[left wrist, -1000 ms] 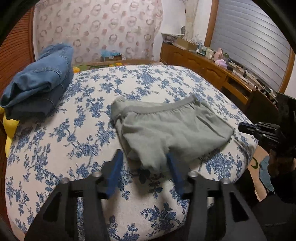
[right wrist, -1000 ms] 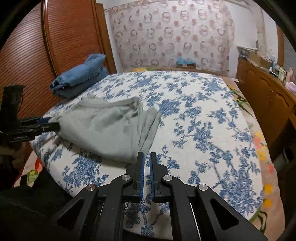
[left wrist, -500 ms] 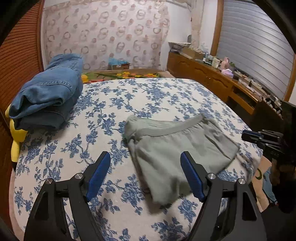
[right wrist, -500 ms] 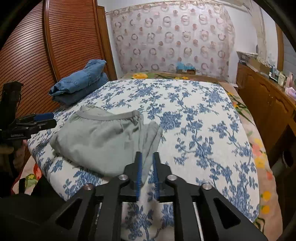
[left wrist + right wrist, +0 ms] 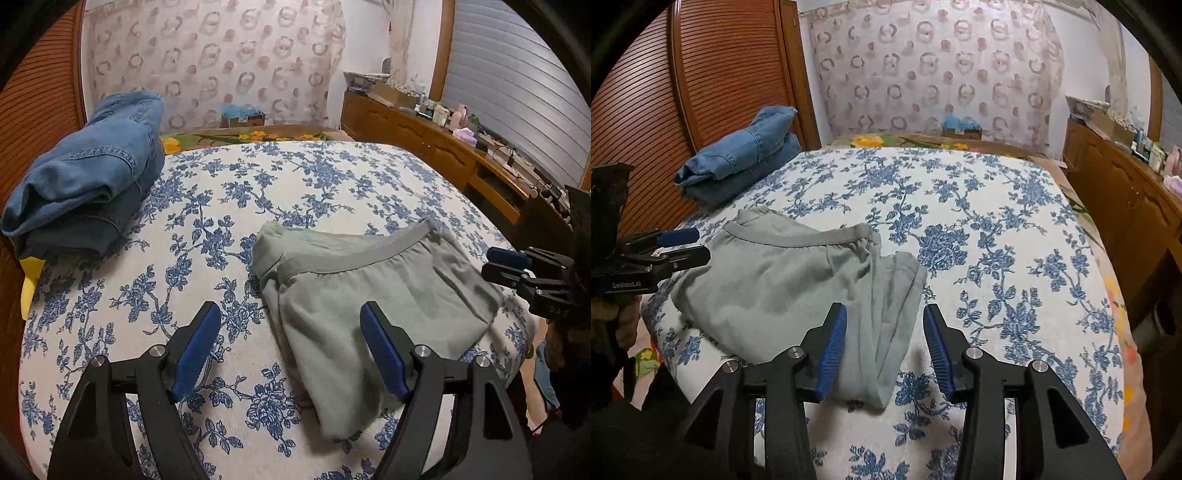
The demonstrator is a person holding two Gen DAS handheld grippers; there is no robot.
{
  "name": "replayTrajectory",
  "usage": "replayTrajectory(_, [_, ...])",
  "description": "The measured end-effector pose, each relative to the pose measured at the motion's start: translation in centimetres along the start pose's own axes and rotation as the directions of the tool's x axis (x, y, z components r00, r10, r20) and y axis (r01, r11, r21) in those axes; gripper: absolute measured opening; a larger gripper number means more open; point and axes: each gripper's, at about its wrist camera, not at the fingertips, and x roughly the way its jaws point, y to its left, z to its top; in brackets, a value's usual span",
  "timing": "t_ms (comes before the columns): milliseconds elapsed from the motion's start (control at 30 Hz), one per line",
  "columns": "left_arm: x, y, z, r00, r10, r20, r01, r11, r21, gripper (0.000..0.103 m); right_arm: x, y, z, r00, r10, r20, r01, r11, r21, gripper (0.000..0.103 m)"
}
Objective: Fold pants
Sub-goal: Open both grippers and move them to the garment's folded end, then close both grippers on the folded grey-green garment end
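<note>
"GenRobot.AI" on left gripper (image 5: pixel 683 245)

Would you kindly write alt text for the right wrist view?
Folded grey pants lie on a blue-flowered bed cover, with the open right gripper just above their near edge. The left gripper reaches in at left, and folded jeans sit behind.

Left gripper (image 5: pixel 683 245) body reads "GenRobot.AI" in white.
</note>
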Motion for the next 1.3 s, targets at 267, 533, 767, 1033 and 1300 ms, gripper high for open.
replayTrajectory(267, [1.4,0.5,0.7,1.000,0.004,-0.011,-0.004,1.000,-0.008,0.079,2.2,0.1,1.0,0.999,0.004,-0.040,-0.003,1.000,0.008,0.051])
replayTrajectory(533, [3.1,0.8,1.6,0.999,-0.007,-0.045,0.007,1.000,-0.011,0.079,3.7,-1.0,1.6,0.997,0.028,-0.067,-0.024,0.998,0.062,0.052])
replayTrajectory(767, [4.2,0.7,1.4,0.996,-0.051,-0.076,0.050,0.999,-0.018,0.062,4.4,-0.8,2.1,0.997,0.009,-0.074,-0.006,0.999,0.045,0.052])
replayTrajectory(1033, [4.5,0.6,1.5,0.996,-0.059,-0.067,0.058,0.998,-0.016,0.057,4.2,-1.1,2.0,0.997,0.004,-0.077,0.000,0.999,0.047,0.052])
replayTrajectory(1300, [4.5,0.5,1.8,0.992,-0.114,-0.061,0.111,0.993,-0.041,0.037,4.8,-0.2,2.2,0.995,0.054,-0.078,-0.052,0.998,0.030,0.052])
